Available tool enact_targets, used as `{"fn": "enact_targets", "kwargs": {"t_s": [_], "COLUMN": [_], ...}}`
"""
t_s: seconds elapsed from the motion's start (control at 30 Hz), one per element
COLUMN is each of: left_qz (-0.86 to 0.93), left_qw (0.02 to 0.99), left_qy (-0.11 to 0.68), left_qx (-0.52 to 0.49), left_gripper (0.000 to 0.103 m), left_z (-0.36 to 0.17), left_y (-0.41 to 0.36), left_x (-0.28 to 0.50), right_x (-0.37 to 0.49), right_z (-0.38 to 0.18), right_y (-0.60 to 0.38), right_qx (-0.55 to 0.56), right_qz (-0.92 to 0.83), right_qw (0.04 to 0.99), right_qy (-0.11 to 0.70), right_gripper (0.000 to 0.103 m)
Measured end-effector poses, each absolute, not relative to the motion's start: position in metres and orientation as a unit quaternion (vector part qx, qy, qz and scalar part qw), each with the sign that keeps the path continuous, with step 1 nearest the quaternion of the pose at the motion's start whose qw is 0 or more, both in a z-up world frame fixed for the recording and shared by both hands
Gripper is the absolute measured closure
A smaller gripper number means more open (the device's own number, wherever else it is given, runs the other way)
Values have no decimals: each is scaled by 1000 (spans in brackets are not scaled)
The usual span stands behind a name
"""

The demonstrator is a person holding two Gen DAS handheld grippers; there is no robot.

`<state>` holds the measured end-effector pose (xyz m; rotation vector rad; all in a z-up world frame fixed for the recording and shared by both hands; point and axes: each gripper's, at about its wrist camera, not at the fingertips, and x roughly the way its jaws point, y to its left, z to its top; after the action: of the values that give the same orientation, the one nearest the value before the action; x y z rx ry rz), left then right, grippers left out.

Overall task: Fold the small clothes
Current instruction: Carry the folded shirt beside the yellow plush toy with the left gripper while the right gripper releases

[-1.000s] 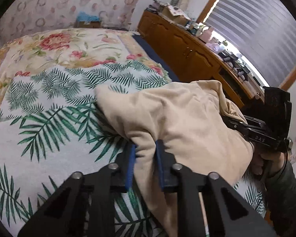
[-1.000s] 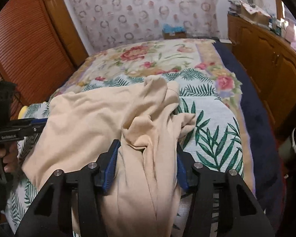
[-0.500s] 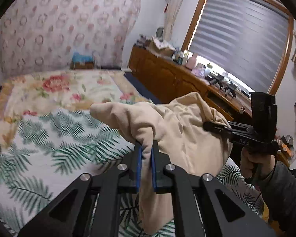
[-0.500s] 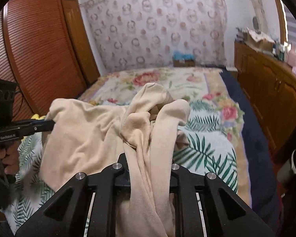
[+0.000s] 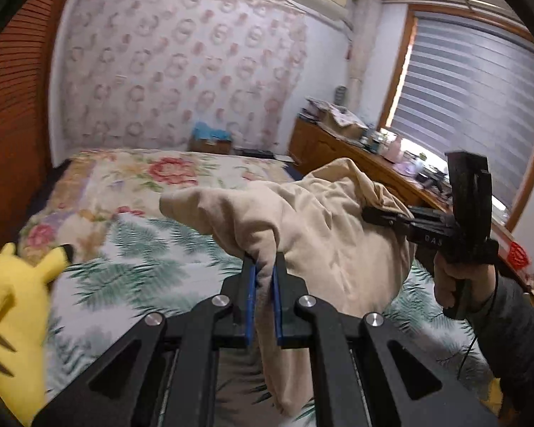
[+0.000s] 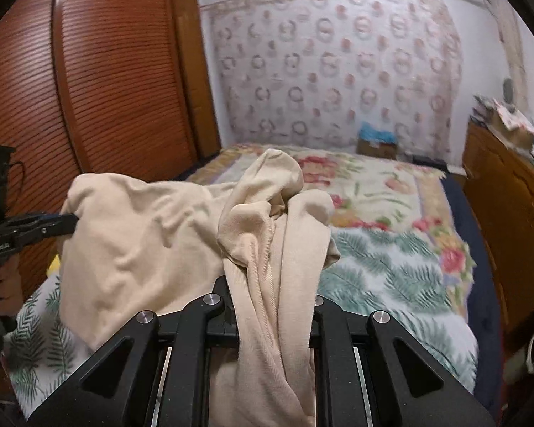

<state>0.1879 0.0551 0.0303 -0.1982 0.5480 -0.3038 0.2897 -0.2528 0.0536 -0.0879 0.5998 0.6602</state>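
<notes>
Bed [image 5: 131, 267] w/ leaf-print cover below; left gripper [image 5: 263, 277] & right gripper [image 6: 272, 306] both clamped on beige garment [image 5: 320, 227], held up.

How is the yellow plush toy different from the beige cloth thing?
The yellow plush toy sits at the bed's edge with nothing gripping it; the beige knit garment hangs lifted, pinched by the left hand-held gripper and right hand-held gripper. The toy is bright and stuffed; the garment is pale and limp. Both look soft.
</notes>
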Motion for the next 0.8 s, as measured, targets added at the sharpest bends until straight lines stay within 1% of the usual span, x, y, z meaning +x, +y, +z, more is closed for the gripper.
{"fn": "enact_targets", "kwargs": {"t_s": [0.23, 0.43, 0.6, 0.8], "left_qz": [-76, -12, 28, 65], "left_qw": [957, 956, 949, 931], "left_qy": [255, 253, 262, 302], "left_qx": [-118, -146, -175, -193], "left_gripper": [98, 98, 99, 99], "left_z": [9, -22, -49, -83], "left_y": [115, 160, 185, 193], "left_x": [159, 133, 109, 98], "right_x": [301, 318, 322, 314], "right_z": [54, 45, 36, 22], "right_y": [-154, -68, 16, 99], "right_qx": [-88, -129, -171, -211], "right_qz": [378, 423, 479, 527], "right_qw": [876, 847, 810, 770], "right_qy": [286, 295, 291, 291], "right_gripper": [91, 91, 91, 91]}}
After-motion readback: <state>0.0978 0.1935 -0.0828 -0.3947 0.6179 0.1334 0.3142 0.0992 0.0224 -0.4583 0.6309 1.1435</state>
